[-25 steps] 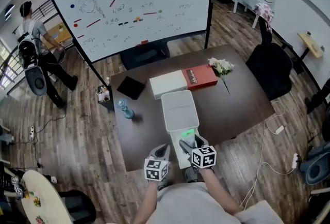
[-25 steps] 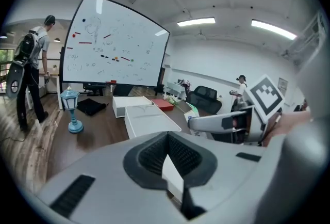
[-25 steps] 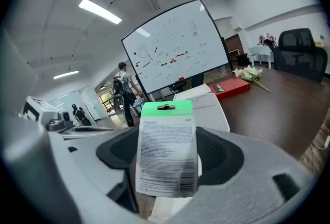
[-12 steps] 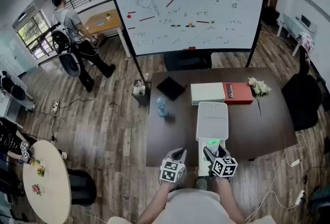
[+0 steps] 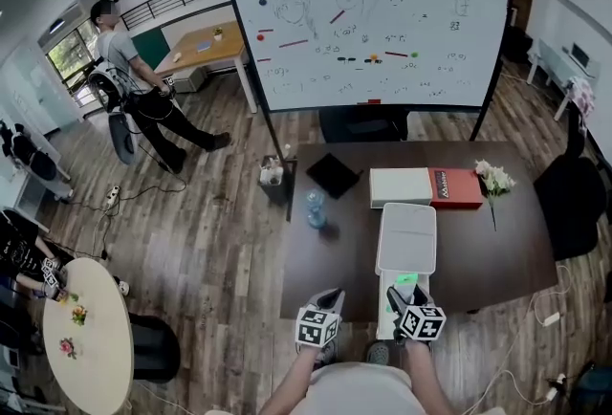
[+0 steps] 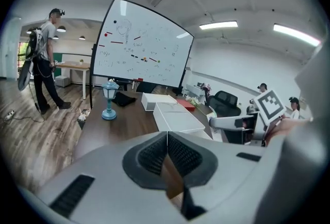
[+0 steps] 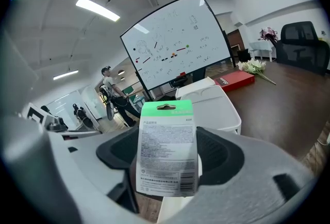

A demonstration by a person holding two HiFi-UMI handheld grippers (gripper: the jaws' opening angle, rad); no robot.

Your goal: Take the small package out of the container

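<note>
A dark brown table [image 5: 478,251] stands on a grey-brown plank floor [image 5: 210,241], with a long white lidded plastic container [image 5: 406,236] lying lengthwise on it. Beyond the container's far end sit a flat white box [image 5: 402,185] and a red box [image 5: 457,187], touching each other. White flowers [image 5: 494,179] lie off the container's far right, a black office chair [image 5: 574,203] farther right. To the container's far left are a black square pad [image 5: 333,174] and a blue lantern-shaped ornament [image 5: 315,209]. A large whiteboard [image 5: 382,16] stands behind everything, and a person with a backpack [image 5: 129,78] walks well to the left of it.

The right gripper [image 5: 397,294] is clamped on a small flat package [image 7: 167,150] with a green hang-tab top and white printed face, held upright just outside the container's near end. The head view gives only a green speck [image 5: 406,279] of it; the right gripper view shows the print and the closed lid [image 7: 214,104] behind. The left gripper [image 5: 330,296] hangs left of the container's near end, its ribbed pads [image 6: 183,156] pressed together on nothing. Its view alone shows two people [image 6: 262,87] beyond the chair.

The container's near end reaches the table's near edge, where both grippers are. Bare tabletop lies on both long sides of the container.
</note>
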